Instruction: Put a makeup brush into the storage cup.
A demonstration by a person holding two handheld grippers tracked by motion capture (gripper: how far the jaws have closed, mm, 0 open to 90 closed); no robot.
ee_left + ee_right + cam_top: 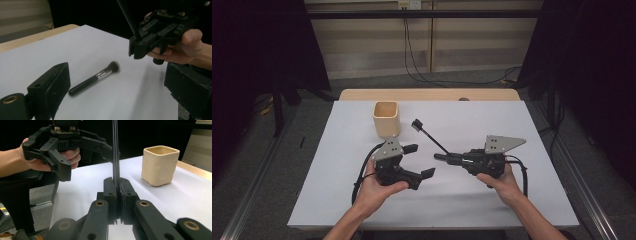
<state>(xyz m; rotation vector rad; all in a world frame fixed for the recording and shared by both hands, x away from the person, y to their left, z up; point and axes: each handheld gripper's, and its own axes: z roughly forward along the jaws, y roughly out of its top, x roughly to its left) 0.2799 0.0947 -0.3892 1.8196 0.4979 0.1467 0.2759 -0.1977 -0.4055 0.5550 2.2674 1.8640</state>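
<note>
The right gripper (438,156) is closed tight on a slim black stick (115,150), probably a fine cosmetic brush, clamped near its lower end. The stick runs out from the pads toward the table's middle and ends in a small flat head (417,124), raised above the white sheet (492,120). The left gripper (419,160) stands wide with nothing between its pads. A makeup brush (95,78) lies flat on the sheet just ahead of it, bristles pointing away from its camera. The beige square cup (386,119) stands upright beyond the left gripper, near the stick's head but apart from it.

Hazards, as judged:
- The grip sits far from the head, so the long free end can swing. A small wrist turn could send it into the cup wall and tip or shift the cup.
- The two grippers work close together. A reach for the makeup brush could strike the stick or the right gripper.
- The round brush handle may roll if one pad meets it first.

View differences:
- The left gripper view gives the makeup brush, its lie on the sheet and the right gripper poised above it.
- The right gripper view gives the pad contact on the stick and the cup's open mouth.
- The high view gives the stick's head and the spacing of cup and grippers.
</note>
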